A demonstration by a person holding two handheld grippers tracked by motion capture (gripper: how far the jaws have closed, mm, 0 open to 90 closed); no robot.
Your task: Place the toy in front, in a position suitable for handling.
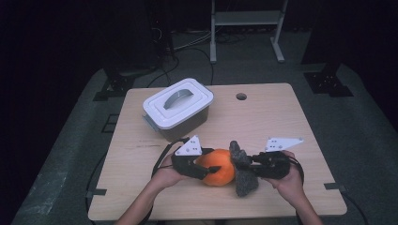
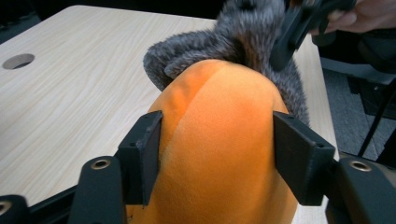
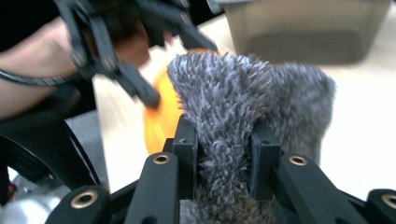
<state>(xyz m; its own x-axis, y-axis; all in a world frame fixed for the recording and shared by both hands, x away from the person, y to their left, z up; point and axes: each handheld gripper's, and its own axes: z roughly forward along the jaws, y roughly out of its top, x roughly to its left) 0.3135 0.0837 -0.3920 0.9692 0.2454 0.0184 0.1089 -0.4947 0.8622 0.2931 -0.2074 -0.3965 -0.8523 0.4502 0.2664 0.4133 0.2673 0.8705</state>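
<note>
Two black handheld tools: the left gripper (image 1: 205, 169) and right gripper (image 1: 249, 161) each carry a pale three-cornered plate, brass-ringed screw holes on blocky jaws, and a trailing black cable; forearms bare.

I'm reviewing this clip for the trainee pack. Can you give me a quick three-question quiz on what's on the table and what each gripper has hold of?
1. True or false: the white-lidded box at the back of the table stands with its lid on.
2. Which part of the plush toy is clamped by the right gripper?
A. the orange body
B. the grey fuzzy part
C. neither part
3. Fill the gap: the left gripper has its jaws on either side of the toy's ____ body.

Key:
1. True.
2. B: the jaws pinch the grey fuzzy part.
3. Orange: the orange body sits between the pads, pressed on both sides.
</note>
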